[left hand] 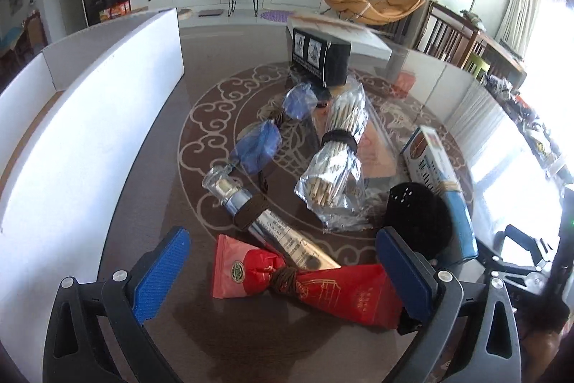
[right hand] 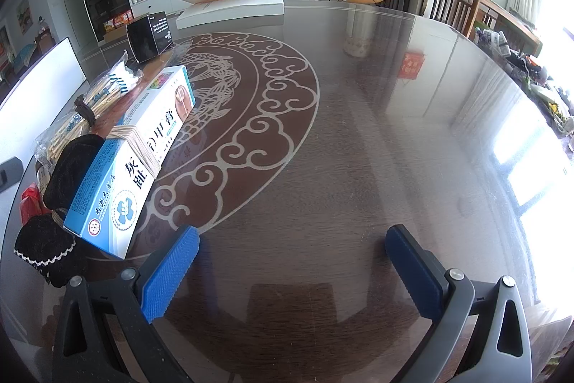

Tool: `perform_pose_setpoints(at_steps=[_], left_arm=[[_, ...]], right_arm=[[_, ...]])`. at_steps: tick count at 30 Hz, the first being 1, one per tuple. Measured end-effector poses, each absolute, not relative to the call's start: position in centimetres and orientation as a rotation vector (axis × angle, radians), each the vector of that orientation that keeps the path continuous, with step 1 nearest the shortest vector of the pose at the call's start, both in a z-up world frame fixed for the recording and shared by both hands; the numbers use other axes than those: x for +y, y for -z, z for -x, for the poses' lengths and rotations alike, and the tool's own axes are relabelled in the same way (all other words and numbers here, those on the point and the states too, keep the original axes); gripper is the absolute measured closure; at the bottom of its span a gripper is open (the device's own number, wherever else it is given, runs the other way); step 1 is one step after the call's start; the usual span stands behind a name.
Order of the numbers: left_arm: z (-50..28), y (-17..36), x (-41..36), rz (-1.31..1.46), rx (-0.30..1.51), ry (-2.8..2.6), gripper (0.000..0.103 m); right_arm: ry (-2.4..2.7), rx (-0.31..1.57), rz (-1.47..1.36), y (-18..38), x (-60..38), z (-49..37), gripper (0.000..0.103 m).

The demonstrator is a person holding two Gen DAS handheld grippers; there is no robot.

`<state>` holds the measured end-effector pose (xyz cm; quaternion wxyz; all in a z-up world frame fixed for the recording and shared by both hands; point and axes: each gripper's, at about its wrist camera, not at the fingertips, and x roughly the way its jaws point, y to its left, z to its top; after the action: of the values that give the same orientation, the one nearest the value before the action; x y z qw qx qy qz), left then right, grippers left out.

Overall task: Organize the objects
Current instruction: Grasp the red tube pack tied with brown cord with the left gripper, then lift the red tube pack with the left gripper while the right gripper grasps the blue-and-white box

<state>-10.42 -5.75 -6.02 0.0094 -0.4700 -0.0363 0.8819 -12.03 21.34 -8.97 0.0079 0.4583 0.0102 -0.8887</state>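
My left gripper [left hand: 283, 261] is open, its jaws on either side of a red packet [left hand: 323, 282] tied at the middle with brown cord. Behind it lie a silver tube [left hand: 265, 221], blue wrapped bundles [left hand: 258, 146], a bag of wooden sticks [left hand: 337, 160], a black box [left hand: 319, 60], a black fabric item [left hand: 419, 218] and a blue-white carton [left hand: 437, 174]. My right gripper [right hand: 290, 261] is open and empty over bare table. The carton [right hand: 140, 153], bound with rubber bands, the black fabric item [right hand: 68, 174], the sticks [right hand: 89, 110] and the black box [right hand: 149, 36] lie to its left.
A white board [left hand: 89, 117] stands along the table's left side. A flat white box [right hand: 229, 8] lies at the far edge of the round glass-topped table [right hand: 394, 131]. Chairs and a cluttered sideboard stand beyond the right edge.
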Motion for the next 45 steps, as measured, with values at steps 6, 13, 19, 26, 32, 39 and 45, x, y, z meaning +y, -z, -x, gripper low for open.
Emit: perform_pose_setpoints(at_steps=[6, 13, 19, 26, 32, 39, 45], left_arm=[[6.0, 7.5, -6.9, 1.479, -0.052, -2.798, 0.000], [6.9, 8.5, -7.5, 1.506, -0.070, -2.771, 0.009], [5.7, 8.0, -6.1, 1.418, 0.068, -2.746, 0.079], [1.7, 8.0, -7.2, 1.376, 0.088, -2.736, 0.079], [0.4, 8.1, -7.4, 1.317, 0.089, -2.753, 0.079], [0.7, 8.2, -7.7, 1.297, 0.073, -2.750, 0.079], [0.6, 8.3, -7.8, 1.286, 0.055, -2.752, 0.079]], right_arm=[[2.778, 0.032, -1.432, 9.0, 21.3, 12.0, 0.000], [2.778, 0.032, -1.433, 9.0, 21.4, 12.0, 0.000], [2.778, 0.032, -1.433, 9.0, 21.4, 12.0, 0.000], [2.777, 0.025, -1.430, 9.0, 21.5, 12.0, 0.000], [2.665, -0.414, -1.368, 6.6, 22.2, 11.7, 0.011], [2.422, -0.403, -1.450, 5.4, 15.6, 16.6, 0.076], [2.380, -0.723, -1.430, 6.5, 20.8, 14.3, 0.079]])
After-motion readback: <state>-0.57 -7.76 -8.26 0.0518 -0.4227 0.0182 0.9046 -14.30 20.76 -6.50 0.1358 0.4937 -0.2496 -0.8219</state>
